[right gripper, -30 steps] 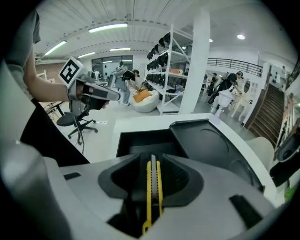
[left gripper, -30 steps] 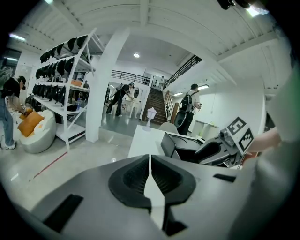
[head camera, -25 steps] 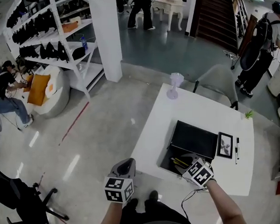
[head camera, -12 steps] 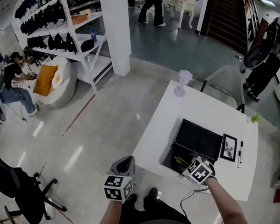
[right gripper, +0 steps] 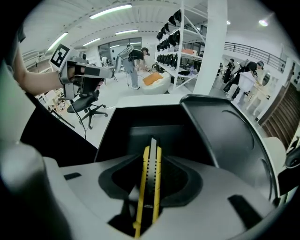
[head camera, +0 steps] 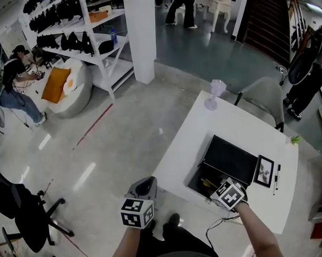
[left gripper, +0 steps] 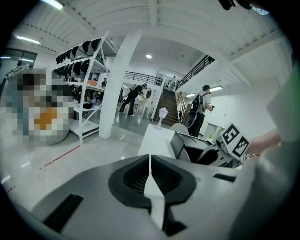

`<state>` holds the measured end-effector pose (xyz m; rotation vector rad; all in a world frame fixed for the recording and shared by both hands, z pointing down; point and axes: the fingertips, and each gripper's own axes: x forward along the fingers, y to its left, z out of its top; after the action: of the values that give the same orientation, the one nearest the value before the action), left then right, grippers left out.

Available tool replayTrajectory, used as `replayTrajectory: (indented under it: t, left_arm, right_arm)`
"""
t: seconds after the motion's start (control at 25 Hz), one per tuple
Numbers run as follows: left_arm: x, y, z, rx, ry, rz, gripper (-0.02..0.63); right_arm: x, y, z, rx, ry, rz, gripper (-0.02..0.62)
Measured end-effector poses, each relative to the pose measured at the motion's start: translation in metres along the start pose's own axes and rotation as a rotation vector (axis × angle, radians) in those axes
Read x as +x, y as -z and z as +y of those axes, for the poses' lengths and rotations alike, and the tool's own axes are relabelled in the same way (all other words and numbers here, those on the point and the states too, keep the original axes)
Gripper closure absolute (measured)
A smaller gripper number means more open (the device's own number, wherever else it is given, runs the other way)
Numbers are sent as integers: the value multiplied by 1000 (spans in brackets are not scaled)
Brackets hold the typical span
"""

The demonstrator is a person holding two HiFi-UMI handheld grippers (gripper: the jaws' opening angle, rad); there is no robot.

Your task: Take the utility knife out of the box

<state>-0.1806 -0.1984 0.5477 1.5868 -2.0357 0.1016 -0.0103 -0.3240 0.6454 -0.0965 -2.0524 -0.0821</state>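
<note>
Right gripper view: we have our right gripper (right gripper: 151,157), jaws just closing, pinching the knife (right gripper: 149,187) lengthwise toward 12 o'clock for lifting from the box (right gripper: 136,122).

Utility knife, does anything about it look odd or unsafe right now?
The utility knife, in the open black box, has its grey blade tip sticking out past the yellow body: exposed rather than retracted.
</note>
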Motion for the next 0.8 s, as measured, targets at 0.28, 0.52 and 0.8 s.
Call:
replayTrajectory:
  t: [0.28, 0.52, 0.8]
  left_arm:
    - [-3, -1, -1, 6, 0, -2, 589]
    - [-2, -6, -3, 20, 12, -10, 589]
    - [0, -11, -7, 34, 29, -11, 589]
  right_arm:
    - [1, 1, 3, -27, -6, 12, 479]
    - [0, -1, 9, -56, 7, 5, 479]
    - [-15, -11, 6, 13, 29, -97, 479]
